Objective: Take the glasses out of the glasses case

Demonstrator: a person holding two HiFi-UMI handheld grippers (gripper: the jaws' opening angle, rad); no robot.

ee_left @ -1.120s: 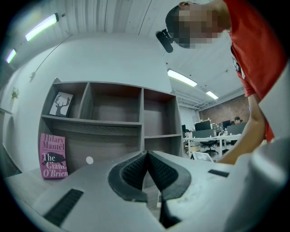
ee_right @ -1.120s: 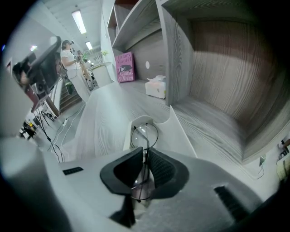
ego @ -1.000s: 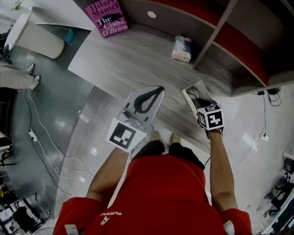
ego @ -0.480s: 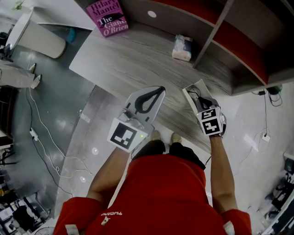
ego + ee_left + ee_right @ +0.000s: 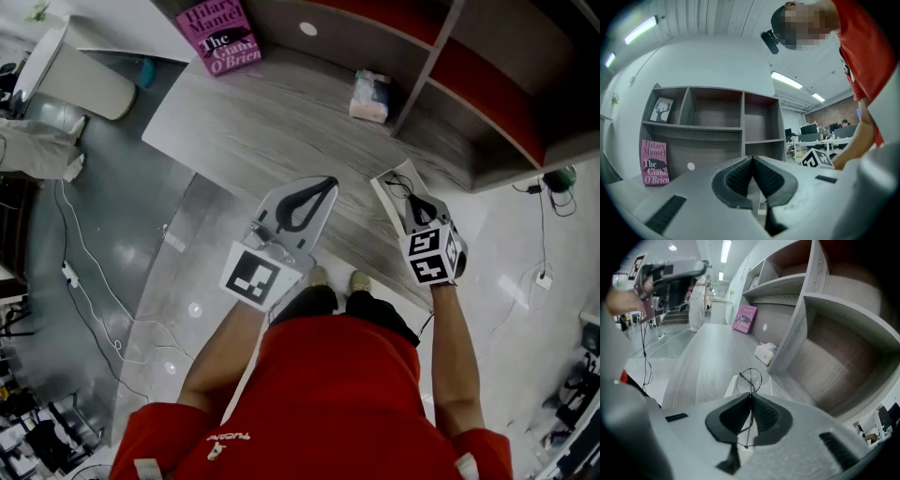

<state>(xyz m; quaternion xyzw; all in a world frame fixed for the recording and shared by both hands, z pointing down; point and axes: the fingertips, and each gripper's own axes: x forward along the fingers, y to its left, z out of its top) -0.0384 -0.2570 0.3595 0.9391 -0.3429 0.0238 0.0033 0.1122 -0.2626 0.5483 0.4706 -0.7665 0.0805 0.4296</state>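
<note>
Glasses [image 5: 750, 379]: thin black wire frame, round lenses, pinched in the right gripper [image 5: 750, 399] over the case. Glasses case [image 5: 731, 384]: white, open, lying flat.

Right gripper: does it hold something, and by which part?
The right gripper holds the glasses, jaws shut on the thin wire frame just beside one round lens.

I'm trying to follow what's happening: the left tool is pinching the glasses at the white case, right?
Not quite. It is the right tool that is pinching the glasses at the white case; the right gripper view shows the thin frame between its closed jaws. The left tool holds nothing.
</note>
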